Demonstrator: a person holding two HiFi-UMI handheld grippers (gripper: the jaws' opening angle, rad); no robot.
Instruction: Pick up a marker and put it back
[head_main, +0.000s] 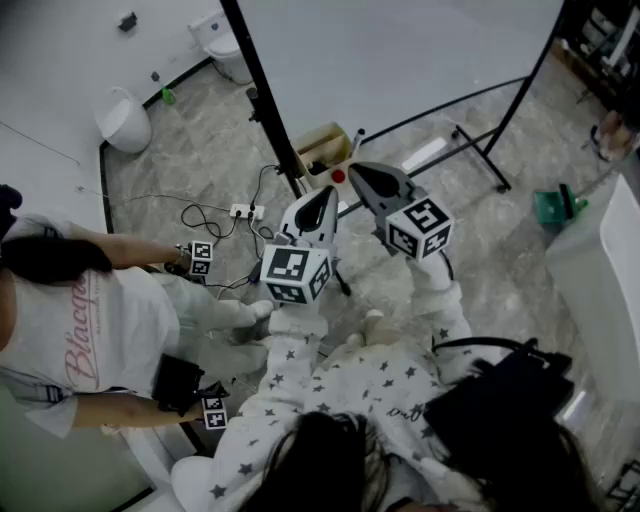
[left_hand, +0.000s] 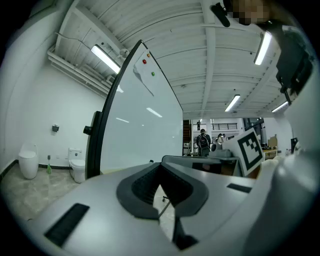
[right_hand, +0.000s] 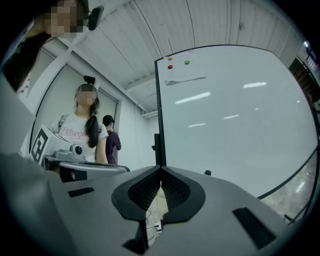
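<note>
I hold both grippers up side by side in front of a big whiteboard on a black stand. My left gripper is shut, its dark pads meeting at the tip with nothing between them. My right gripper is shut and empty too, pads closed together. Beyond the tips, at the foot of the board, sits a tan box with a small white stick-like thing beside it and a red dot. I cannot make out a marker for certain.
A person in a white T-shirt stands at the left with two marker cubes. A power strip and cables lie on the floor. A toilet, a green dustpan and a black bag are around.
</note>
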